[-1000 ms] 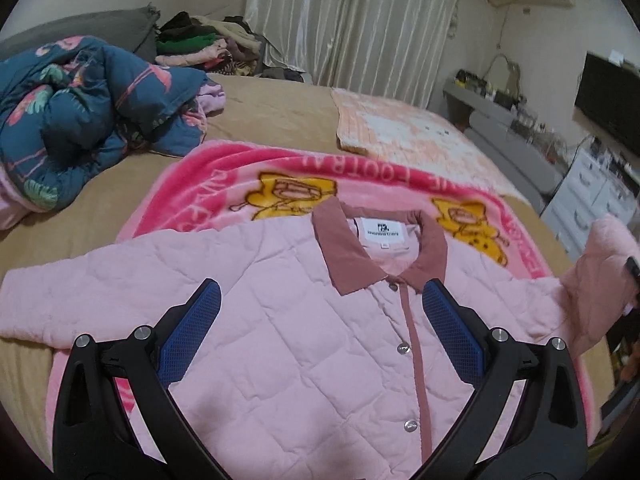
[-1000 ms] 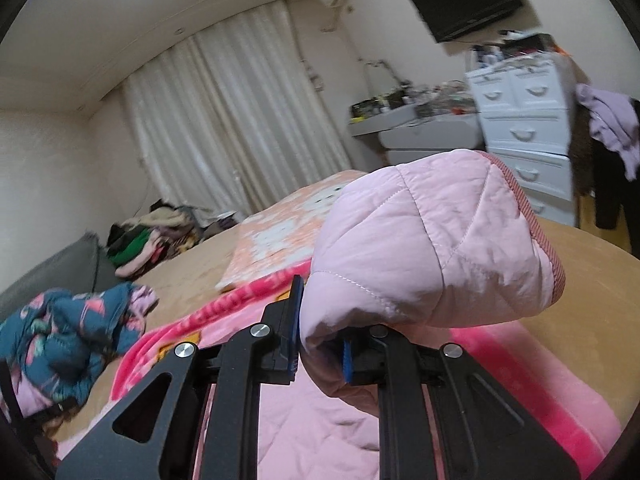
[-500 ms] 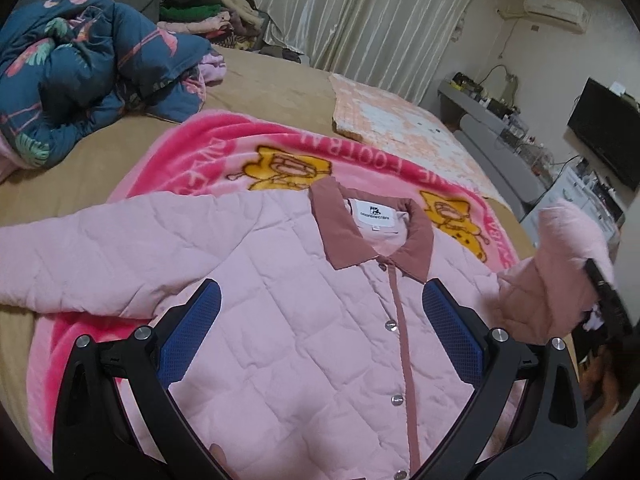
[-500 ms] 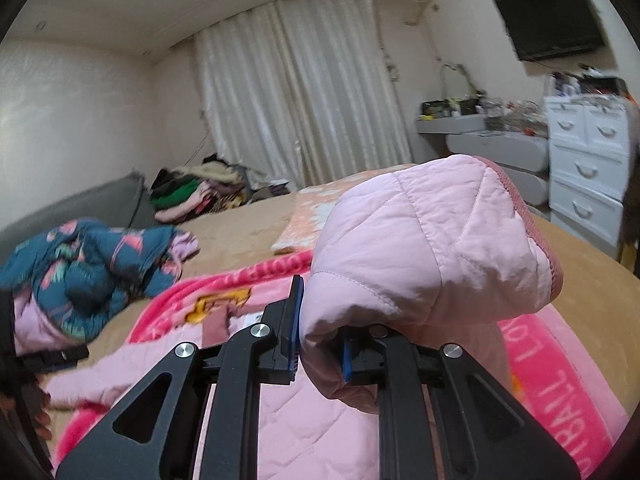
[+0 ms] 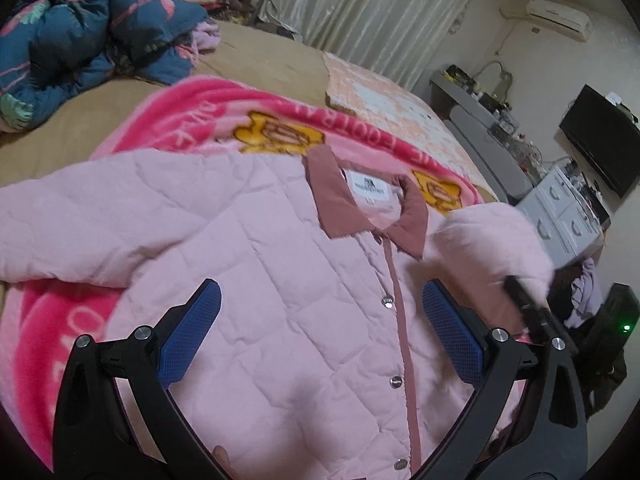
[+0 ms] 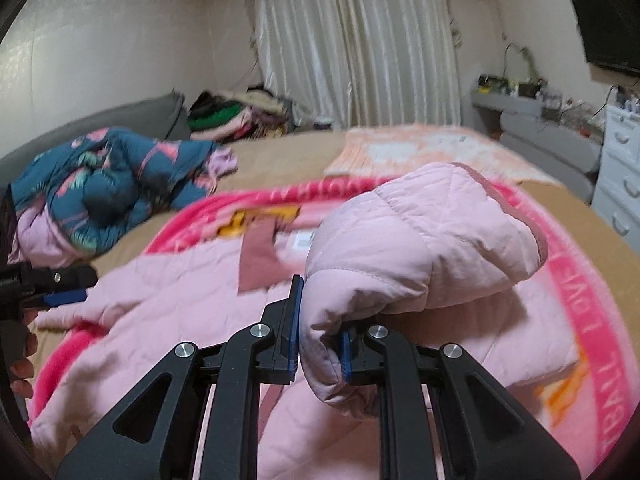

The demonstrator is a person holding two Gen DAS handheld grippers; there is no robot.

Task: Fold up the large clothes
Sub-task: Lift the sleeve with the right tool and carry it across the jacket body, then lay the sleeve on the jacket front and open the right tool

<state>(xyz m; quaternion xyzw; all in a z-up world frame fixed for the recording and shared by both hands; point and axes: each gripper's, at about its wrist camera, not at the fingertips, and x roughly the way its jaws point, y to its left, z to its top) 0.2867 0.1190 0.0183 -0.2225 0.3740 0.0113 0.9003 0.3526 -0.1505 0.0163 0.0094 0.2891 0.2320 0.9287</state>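
A pink quilted jacket (image 5: 280, 280) with a dusty-rose collar (image 5: 332, 196) lies front up on a bright pink blanket (image 5: 192, 120) on the bed. My left gripper (image 5: 320, 328) is open and empty above the jacket's chest, blue pads on either side of the snap placket. My right gripper (image 6: 318, 328) is shut on the jacket's right sleeve (image 6: 420, 248), holding the bunched cuff end lifted over the jacket body. That sleeve (image 5: 496, 240) and the right gripper show at the right of the left wrist view. The other sleeve (image 5: 60, 232) lies stretched out to the left.
A crumpled dark blue floral quilt (image 5: 80, 28) lies at the bed's far left. A peach blanket (image 5: 384, 100) lies beyond the pink one. A pile of clothes (image 6: 236, 116) sits by the curtains. White drawers (image 6: 620, 168) and a TV (image 5: 600, 140) stand to the right.
My right gripper has carried the sleeve leftward and lower, in over the jacket body. My left gripper has moved closer over the jacket's chest and stays open.
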